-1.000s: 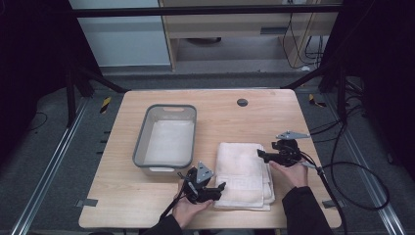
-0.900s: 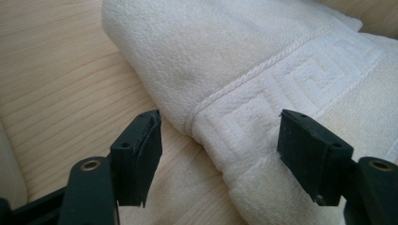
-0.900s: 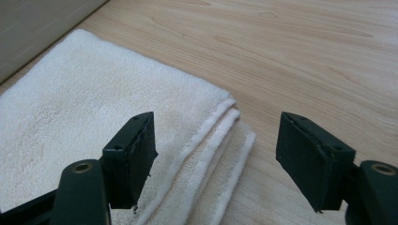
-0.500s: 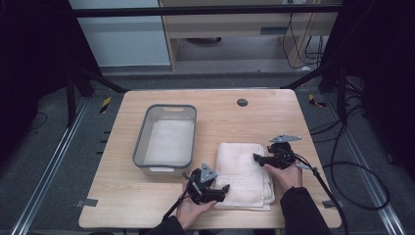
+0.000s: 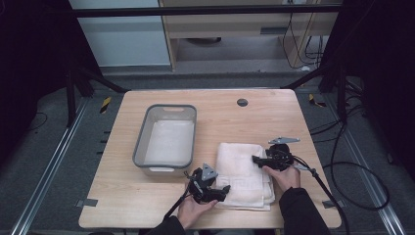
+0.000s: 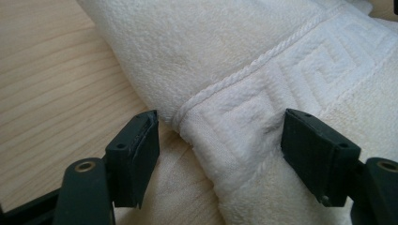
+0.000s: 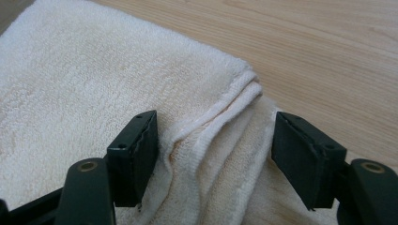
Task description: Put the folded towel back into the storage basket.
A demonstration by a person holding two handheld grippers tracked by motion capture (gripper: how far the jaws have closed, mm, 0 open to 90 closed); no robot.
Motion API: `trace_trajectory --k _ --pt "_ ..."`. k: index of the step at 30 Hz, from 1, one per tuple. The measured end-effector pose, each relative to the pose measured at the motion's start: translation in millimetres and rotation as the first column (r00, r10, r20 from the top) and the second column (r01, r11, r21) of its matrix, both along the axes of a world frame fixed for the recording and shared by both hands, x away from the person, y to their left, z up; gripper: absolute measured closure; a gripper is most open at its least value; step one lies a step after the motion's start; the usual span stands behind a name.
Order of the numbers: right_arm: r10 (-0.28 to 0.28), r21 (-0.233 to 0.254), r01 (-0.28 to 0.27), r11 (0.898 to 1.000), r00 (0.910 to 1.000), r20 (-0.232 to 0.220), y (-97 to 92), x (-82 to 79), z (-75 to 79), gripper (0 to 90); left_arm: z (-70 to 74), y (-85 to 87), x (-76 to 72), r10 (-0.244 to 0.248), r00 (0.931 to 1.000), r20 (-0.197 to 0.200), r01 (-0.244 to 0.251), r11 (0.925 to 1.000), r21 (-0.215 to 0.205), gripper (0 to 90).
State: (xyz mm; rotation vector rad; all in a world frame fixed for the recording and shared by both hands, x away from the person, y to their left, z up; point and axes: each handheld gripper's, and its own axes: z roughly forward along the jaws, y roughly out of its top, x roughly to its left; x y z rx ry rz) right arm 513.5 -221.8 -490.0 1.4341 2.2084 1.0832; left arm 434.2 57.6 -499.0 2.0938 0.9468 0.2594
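White towel now sits between both grippers' wide jaws: the left gripper has slid onto its near corner, the right gripper over its far edge; a lift looks close.

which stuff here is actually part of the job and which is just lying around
In the job:
- folded white towel
- left tool, open at the towel's near corner
- right tool, open over its right edge

Lying about:
- grey bin
- cables on the floor
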Motion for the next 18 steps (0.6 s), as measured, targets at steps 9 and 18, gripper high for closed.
trace_trajectory --k 9,18 --pt "-0.006 0.025 0.006 1.000 0.9995 -0.030 1.7 1.6 -4.5 35.0 -2.6 -1.2 4.2 -0.018 0.9990 -0.041 0.018 0.9998 -0.012 30.2" --pt "0.002 0.077 0.004 0.997 0.9975 -0.070 0.2 2.6 -5.6 43.9 -0.3 -3.2 6.3 -0.037 0.9972 -0.065 0.037 0.9993 -0.003 34.1"
